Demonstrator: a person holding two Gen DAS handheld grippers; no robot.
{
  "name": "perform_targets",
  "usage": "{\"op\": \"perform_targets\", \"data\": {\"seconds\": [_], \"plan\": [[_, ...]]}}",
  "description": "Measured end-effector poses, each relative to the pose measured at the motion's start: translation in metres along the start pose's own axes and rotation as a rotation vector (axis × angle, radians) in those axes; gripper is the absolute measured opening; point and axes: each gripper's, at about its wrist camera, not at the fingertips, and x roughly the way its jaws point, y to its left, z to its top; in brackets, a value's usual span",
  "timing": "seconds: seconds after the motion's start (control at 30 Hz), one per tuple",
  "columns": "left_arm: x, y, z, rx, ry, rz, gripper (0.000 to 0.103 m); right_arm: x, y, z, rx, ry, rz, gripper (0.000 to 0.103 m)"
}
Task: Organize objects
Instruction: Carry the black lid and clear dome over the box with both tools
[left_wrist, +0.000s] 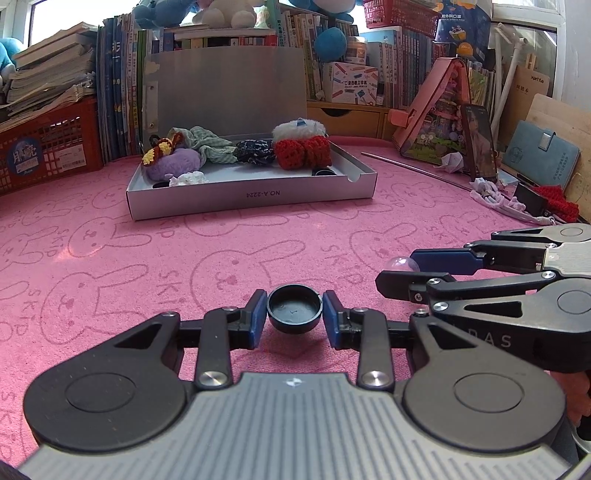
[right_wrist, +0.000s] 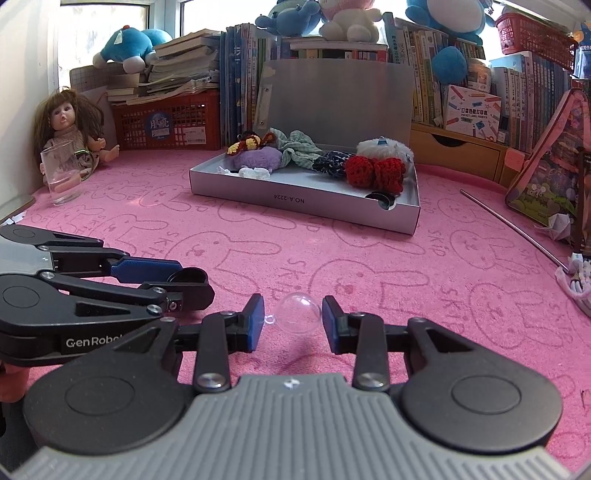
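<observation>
My left gripper (left_wrist: 294, 314) is shut on a black half-round cap (left_wrist: 294, 308), its hollow side up, just above the pink rabbit-print mat (left_wrist: 147, 258). Close on its right, my right gripper (right_wrist: 295, 319) is shut on a clear plastic half-sphere (right_wrist: 298, 313) that has a small loop on its left side. The left wrist view shows the right gripper (left_wrist: 397, 271) with the clear half-sphere (left_wrist: 400, 264) at its tips. In the right wrist view the left gripper (right_wrist: 195, 278) comes in from the left with the black cap (right_wrist: 188, 275). Farther back lies an open grey box (left_wrist: 251, 195) holding soft knitted and plush things.
The box lid (left_wrist: 229, 92) stands upright against rows of books. A drinking glass (right_wrist: 61, 177) and a doll (right_wrist: 68, 122) sit at the far left, with a red crate (right_wrist: 166, 122) behind. A thin metal rod (right_wrist: 513, 225) and a pink triangular case (right_wrist: 546, 166) lie at the right.
</observation>
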Motion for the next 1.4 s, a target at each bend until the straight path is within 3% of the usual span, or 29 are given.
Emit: {"op": "perform_targets", "data": {"seconds": [0.4, 1.0, 1.4], "plan": [[0.017, 0.015, 0.044, -0.040, -0.041, 0.033, 0.038, 0.021, -0.014, 0.036, 0.072, -0.027, -0.045, 0.039], [0.088, 0.065, 0.121, -0.132, -0.064, 0.079, 0.038, 0.084, -0.068, 0.106, 0.251, -0.004, -0.021, 0.039], [0.148, 0.078, 0.135, -0.136, 0.003, 0.137, 0.038, 0.141, -0.078, 0.128, 0.291, 0.052, -0.038, 0.039]]}}
